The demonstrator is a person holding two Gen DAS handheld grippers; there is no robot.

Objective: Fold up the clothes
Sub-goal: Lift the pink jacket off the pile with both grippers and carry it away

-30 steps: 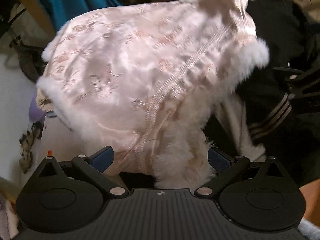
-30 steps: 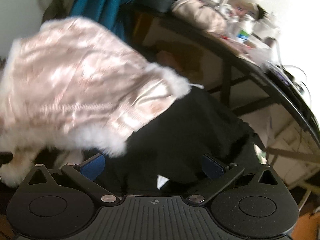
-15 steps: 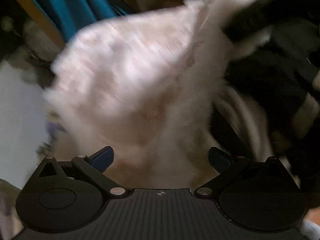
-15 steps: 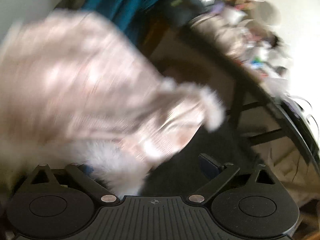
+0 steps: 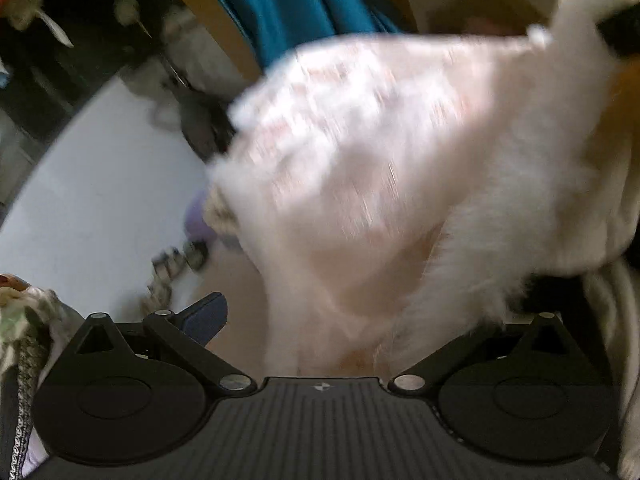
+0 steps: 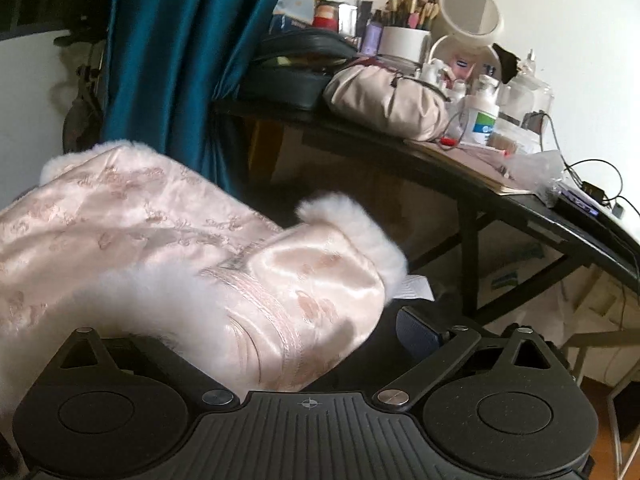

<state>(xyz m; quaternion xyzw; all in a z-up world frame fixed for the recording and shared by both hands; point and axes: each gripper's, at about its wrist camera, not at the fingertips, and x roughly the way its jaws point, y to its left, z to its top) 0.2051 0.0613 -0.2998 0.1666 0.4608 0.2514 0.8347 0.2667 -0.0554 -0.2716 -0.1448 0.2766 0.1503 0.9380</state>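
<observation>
Between both wide claws, left claw [image 5: 320, 320] and right claw [image 6: 280, 332], a fur-trimmed pink satin garment [image 6: 160, 248], ungripped

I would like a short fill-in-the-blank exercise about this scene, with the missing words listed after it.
1. The pink satin garment has white ____ trim along its edges.
2. The curtain hanging behind the garment is ____ in colour.
3. The round mirror stands on the cluttered ____ desk.
4. In the right wrist view, the right tongs have their jaws standing ____.

Missing words: fur; teal; black; open
</observation>
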